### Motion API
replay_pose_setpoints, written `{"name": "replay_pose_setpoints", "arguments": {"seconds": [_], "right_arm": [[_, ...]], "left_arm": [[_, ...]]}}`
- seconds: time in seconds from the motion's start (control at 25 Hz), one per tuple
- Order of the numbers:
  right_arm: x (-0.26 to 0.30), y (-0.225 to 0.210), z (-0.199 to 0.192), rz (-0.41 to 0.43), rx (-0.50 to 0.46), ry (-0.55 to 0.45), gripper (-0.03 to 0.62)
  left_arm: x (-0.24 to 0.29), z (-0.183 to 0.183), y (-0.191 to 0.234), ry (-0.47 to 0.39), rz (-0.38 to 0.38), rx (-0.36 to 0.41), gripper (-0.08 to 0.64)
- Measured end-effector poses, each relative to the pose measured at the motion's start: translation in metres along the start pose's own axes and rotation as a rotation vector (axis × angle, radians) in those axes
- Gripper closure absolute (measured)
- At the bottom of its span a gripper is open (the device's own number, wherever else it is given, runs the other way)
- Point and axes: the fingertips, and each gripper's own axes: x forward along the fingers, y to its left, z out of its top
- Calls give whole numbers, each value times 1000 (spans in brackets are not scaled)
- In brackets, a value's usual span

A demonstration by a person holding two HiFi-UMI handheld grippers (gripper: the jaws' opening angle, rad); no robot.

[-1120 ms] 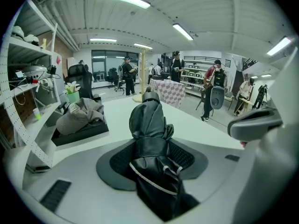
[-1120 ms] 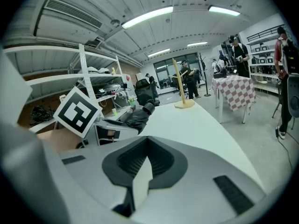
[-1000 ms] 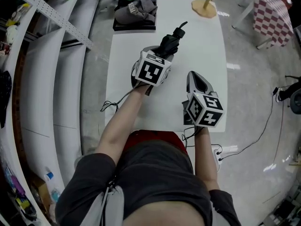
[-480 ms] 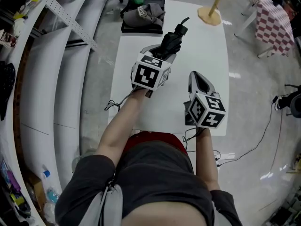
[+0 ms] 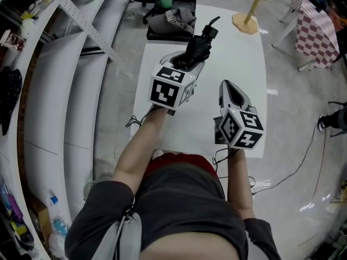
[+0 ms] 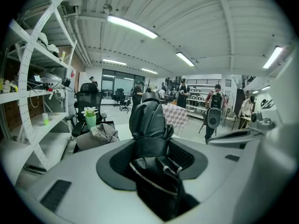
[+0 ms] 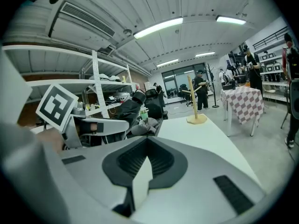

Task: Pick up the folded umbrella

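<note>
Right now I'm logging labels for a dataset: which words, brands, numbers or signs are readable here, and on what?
Nothing can be quoted.
Grey garment in the black tray: white print, too small to read.
Cubes on left gripper and right gripper: black-and-white square markers, no words.

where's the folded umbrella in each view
Head view: folded umbrella upper centre, in the left gripper.
Left gripper view: umbrella dead centre, between the jaws.
Right gripper view: umbrella left of centre, beyond the marker cube.
Shared landmark: checkered tablecloth.
</note>
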Motion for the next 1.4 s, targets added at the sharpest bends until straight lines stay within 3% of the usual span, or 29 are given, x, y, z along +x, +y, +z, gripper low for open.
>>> {"name": "replay_pose_setpoints", "arguments": {"seconds": [0.56,1.4], "right_arm": [[-9,39,21,16,-18,-71,574],[-25,98,20,29,-42,-105,574]], "left_arm": [[-64,5,23,-94,26,-54,353],[-148,0,46,-170,53,-62,353]]}}
